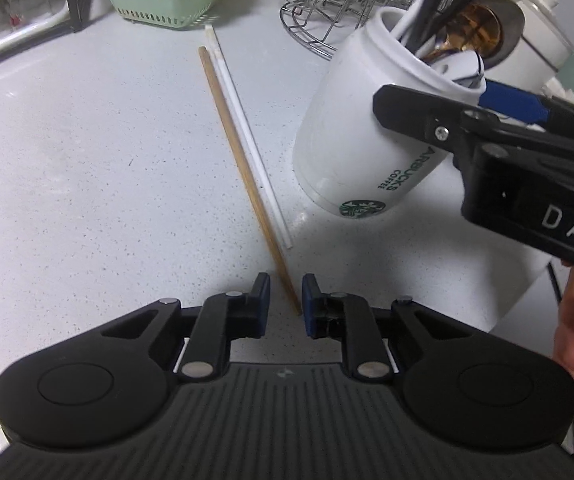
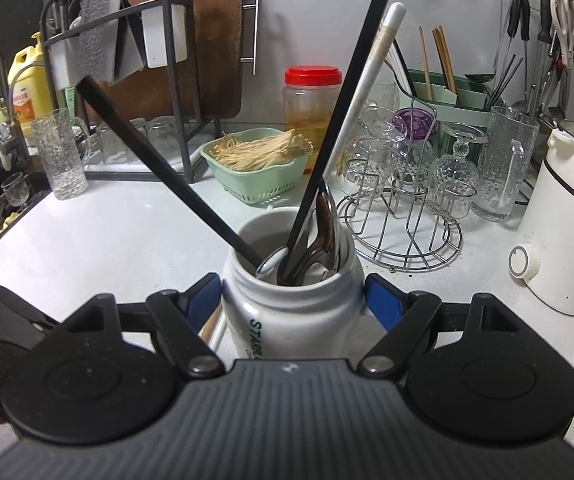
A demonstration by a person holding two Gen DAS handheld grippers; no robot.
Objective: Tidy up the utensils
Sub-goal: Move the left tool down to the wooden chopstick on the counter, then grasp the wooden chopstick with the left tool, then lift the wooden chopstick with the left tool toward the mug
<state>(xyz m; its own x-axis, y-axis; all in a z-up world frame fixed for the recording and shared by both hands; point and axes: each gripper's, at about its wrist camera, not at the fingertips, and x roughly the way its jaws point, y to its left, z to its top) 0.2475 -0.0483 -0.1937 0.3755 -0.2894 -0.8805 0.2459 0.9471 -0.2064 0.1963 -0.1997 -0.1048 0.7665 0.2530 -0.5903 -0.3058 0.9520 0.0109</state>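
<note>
A home kitchen: a speckled white countertop carries a knife rack at upper left, a glass stand at centre right, and hanging utensils at upper right.

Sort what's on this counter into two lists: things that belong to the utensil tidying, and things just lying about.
Part of the job:
- white mug, tilted in the right gripper, holding black chopsticks and spoons
- wooden chopstick, between the left gripper's fingers
- white chopstick beside it

Lying about:
- green basket
- wire glass rack
- red-lidded jar
- white appliance
</note>
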